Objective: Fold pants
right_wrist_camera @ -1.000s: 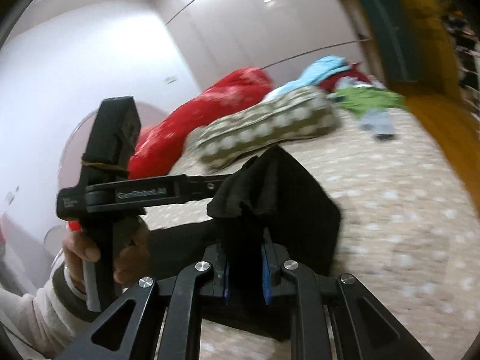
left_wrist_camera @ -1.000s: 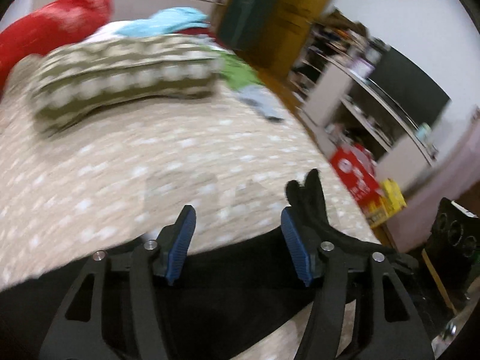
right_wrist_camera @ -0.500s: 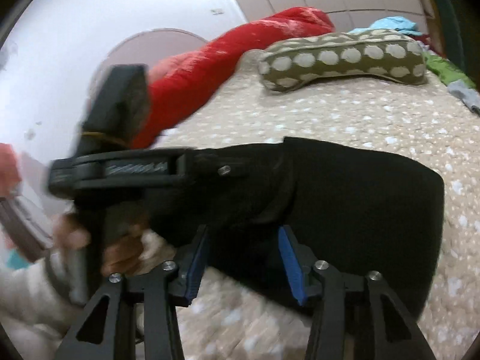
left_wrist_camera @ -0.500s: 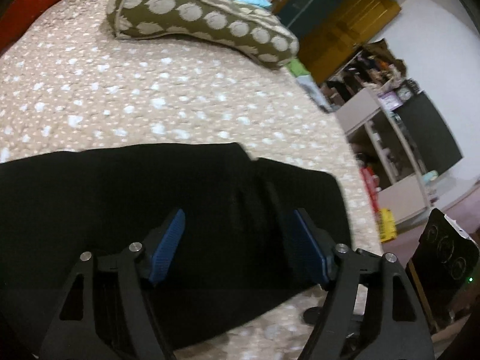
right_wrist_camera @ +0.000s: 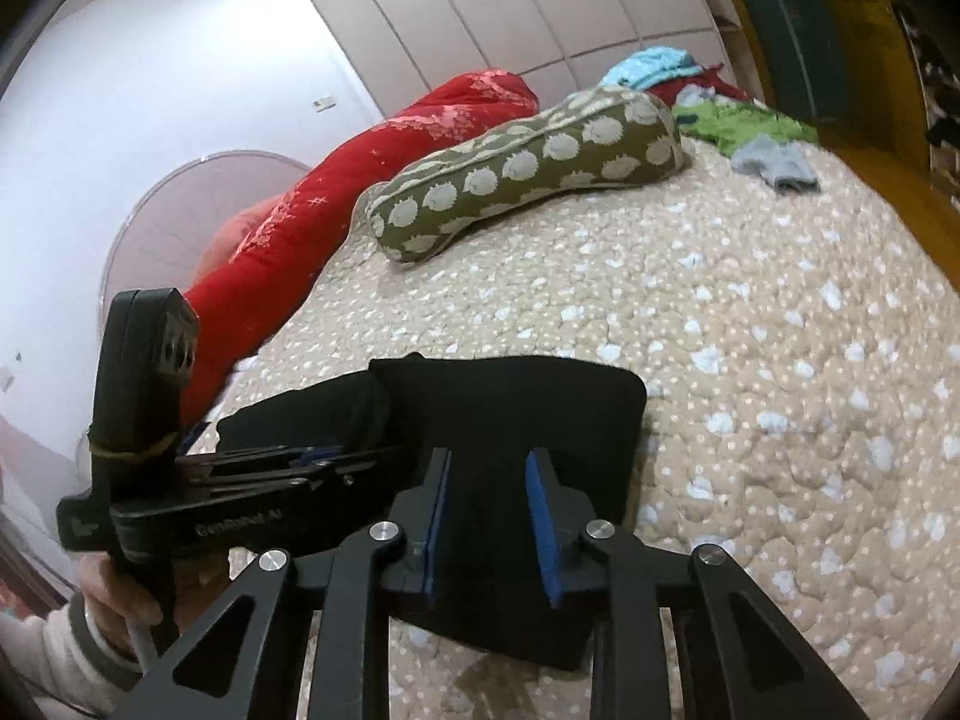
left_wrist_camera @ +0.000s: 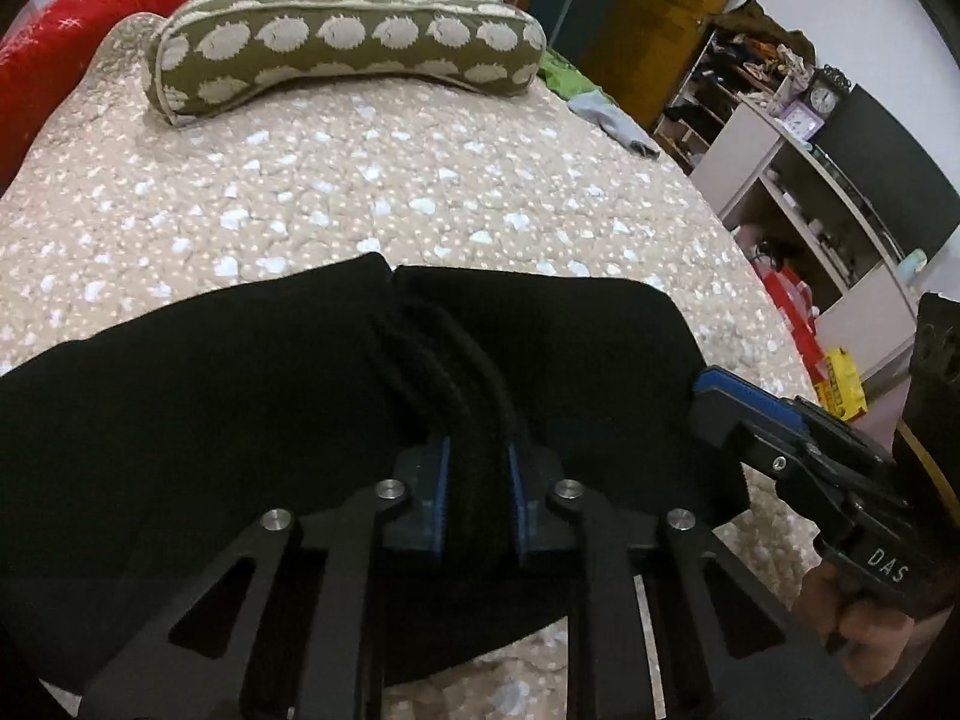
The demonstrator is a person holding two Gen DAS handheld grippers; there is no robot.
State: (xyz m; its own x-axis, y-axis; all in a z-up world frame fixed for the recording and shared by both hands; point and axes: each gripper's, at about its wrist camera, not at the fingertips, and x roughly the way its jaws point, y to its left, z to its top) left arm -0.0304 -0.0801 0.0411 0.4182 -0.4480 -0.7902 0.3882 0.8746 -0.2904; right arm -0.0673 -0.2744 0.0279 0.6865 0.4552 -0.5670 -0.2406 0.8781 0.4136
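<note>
The black pants (left_wrist_camera: 240,420) lie folded on the beige dotted bedspread (left_wrist_camera: 360,192). My left gripper (left_wrist_camera: 477,492) is shut on a thick bunched edge of the pants near the bed's front. In the right wrist view the pants (right_wrist_camera: 528,402) form a compact black stack. My right gripper (right_wrist_camera: 489,516) stands over their near right end with its blue pads a hand's width apart and fabric between them, not pinched. The right gripper also shows at the right edge of the left wrist view (left_wrist_camera: 780,432).
An olive bolster pillow with white spots (left_wrist_camera: 336,54) lies across the far bed. A red quilt (right_wrist_camera: 360,192) runs along the left side. Green and grey clothes (right_wrist_camera: 756,138) lie at the far right corner. Shelves (left_wrist_camera: 810,180) stand beyond the bed's right edge.
My right gripper let go of the pants' end after laying it over. My left gripper closed on the bunched edge. The pants now lie in a shorter stack.
</note>
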